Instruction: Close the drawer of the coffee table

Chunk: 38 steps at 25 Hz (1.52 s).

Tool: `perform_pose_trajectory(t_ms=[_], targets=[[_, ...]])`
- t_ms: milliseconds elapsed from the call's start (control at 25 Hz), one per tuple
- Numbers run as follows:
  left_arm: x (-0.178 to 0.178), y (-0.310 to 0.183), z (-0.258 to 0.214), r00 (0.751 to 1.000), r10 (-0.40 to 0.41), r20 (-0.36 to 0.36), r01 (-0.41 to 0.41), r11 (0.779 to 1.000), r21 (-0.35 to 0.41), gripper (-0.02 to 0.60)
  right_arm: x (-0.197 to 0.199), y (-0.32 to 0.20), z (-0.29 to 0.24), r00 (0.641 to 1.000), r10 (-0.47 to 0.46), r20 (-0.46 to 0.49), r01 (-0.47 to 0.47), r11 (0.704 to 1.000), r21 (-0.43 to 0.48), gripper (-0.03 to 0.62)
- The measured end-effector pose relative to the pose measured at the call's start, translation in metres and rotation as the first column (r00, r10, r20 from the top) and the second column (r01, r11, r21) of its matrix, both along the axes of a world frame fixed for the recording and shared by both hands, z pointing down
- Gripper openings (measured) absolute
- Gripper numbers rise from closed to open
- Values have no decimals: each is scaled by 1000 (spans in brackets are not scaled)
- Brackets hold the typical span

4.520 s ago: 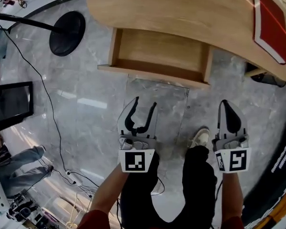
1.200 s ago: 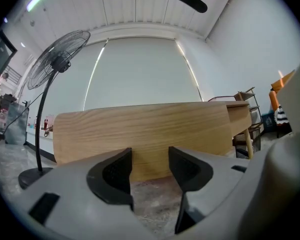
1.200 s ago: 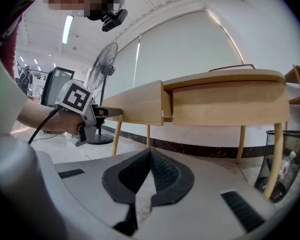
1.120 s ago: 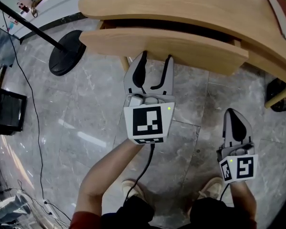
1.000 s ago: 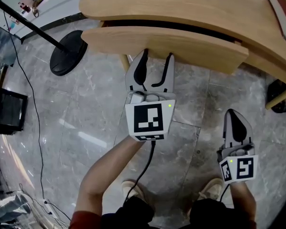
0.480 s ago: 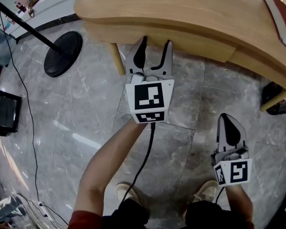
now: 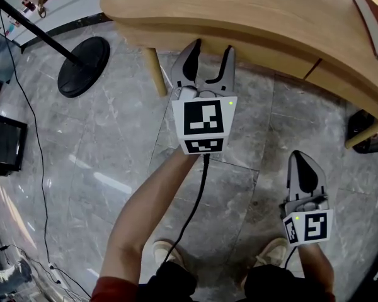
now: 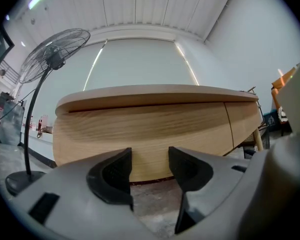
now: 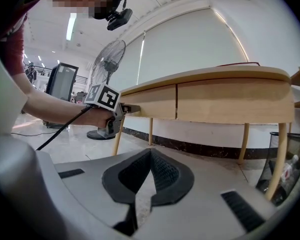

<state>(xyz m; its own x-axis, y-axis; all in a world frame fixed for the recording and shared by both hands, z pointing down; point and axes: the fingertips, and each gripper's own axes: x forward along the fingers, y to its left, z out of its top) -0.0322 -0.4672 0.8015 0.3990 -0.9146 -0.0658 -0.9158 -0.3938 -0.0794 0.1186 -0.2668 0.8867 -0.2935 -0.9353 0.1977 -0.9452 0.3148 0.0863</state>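
Drawer front of pale wood [image 8: 140, 129] was found pushed home, flush under the top of the curved light-wood table [image 7: 239, 5], where a second earlier it had been seen projecting. The left hand-held gripper [image 7: 212, 55] was held released and empty at that front. The right hand-held gripper [image 7: 304, 168] was clenched on nothing, well back from the table. The closing was judged complete.

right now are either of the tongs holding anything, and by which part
Nothing is held. The left tongs are open and empty, facing the drawer front. The right tongs are shut on nothing, away from the coffee table.
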Motion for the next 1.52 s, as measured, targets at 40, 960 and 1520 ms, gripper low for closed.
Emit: perform_pose_trajectory(t_ms=[40,960,1520], targets=[[0,0,0,1000,3,2,-3,1000,1,216,-1,0,0,1000,-2,-1,2,1000,0,-3],[-19,111,93,986,120,112,-108,988,-110,216,-17,5,9,999,-33,-16,33,999,-15,-3],[-61,218,139,994,96,48,-84,973,-214,215,-42,19,15,995,-95,-10,94,995,-25,-3]])
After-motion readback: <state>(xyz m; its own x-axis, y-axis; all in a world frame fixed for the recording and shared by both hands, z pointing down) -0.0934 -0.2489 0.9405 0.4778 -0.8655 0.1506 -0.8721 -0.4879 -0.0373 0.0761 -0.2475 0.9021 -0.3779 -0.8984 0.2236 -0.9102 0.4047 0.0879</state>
